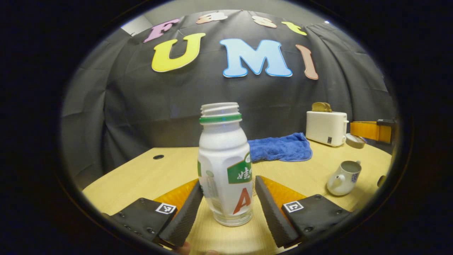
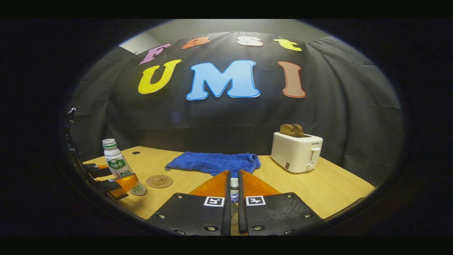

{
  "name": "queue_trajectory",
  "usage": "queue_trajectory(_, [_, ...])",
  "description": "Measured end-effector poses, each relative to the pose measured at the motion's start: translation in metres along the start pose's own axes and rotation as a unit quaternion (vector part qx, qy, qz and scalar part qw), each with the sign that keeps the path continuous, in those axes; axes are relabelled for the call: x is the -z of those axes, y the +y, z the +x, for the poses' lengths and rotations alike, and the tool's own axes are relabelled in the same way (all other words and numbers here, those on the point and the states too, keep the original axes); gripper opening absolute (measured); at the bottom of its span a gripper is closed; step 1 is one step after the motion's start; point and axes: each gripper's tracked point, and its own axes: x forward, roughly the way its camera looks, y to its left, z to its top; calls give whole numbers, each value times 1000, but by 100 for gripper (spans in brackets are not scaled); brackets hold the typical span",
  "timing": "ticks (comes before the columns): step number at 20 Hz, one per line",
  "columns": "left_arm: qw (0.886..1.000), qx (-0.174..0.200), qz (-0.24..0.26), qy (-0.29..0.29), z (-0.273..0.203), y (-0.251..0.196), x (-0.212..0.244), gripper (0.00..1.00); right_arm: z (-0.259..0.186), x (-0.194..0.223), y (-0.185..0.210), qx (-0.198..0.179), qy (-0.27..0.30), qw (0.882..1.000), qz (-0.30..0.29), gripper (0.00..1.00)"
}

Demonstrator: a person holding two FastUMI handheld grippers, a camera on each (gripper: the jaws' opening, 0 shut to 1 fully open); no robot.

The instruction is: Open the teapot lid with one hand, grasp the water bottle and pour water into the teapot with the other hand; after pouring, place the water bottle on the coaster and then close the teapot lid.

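Note:
A white water bottle (image 1: 224, 166) with a green neck ring and no cap stands on the wooden table (image 1: 170, 170). My left gripper (image 1: 228, 186) is open, one finger on each side of the bottle; the left finger looks to touch it and the right stands a little off. The lidless white teapot (image 1: 342, 177) sits at the right. Above and behind it my right gripper (image 1: 354, 134) holds the teapot lid (image 1: 355, 141). In the right gripper view my right gripper (image 2: 234, 179) is shut on the lid's knob (image 2: 234, 184). The bottle (image 2: 116, 164) and left gripper (image 2: 118, 180) show at the left there.
A round cork coaster (image 2: 159, 181) lies just right of the bottle. A blue towel (image 2: 216, 162) is bunched at the table's back. A white toaster (image 2: 296, 151) with bread slices in it stands at the back right. A cable hole (image 1: 158, 156) marks the far left corner.

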Motion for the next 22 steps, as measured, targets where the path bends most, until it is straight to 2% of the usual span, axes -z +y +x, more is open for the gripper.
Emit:
queue_trajectory(6, [1000, -3, 15, -4, 10, 1, -2, 94, 1, 9, -9, 1, 8, 1000, 14, 8])
queue_trajectory(7, [1000, 0, 16, -2, 10, 1, -2, 97, 0, 9, -10, 2, 8, 1000, 16, 8])
queue_trajectory(8, [1000, -1, 16, -1, 10, 2, -2, 100, 0, 10, -12, 3, 9, 1000, 19, 0])
queue_trajectory(9, [1000, 1, 13, -1, 10, 2, -1, 96, -1, 10, -13, 5, 9, 1000, 20, 8])
queue_trajectory(10, [1000, 4, 8, 0, 10, 2, -2, 92, -1, 10, -16, 8, 9, 1000, 22, 8])
queue_trajectory(12, [1000, 7, -5, 2, 10, 4, -1, 77, -2, 9, -19, 11, 8, 1000, 27, 8])
queue_trajectory(13, [1000, 10, -9, 3, 9, 4, 0, 82, -2, 10, -21, 12, 7, 999, 29, 0])
queue_trajectory(14, [1000, 11, -7, 5, 9, 3, 0, 86, -2, 9, -23, 14, 6, 999, 31, 8])
queue_trajectory(15, [1000, 9, -2, 6, 7, 4, 0, 86, -2, 10, -24, 15, 5, 999, 32, 8])
queue_trajectory(18, [999, 1, 35, 11, 4, 4, -2, 78, -4, 7, -30, 19, 1, 999, 38, 8])
queue_trajectory(22, [993, -14, 114, -4, -6, 2, -15, 83, -9, 3, -42, 29, -6, 999, 42, 8])
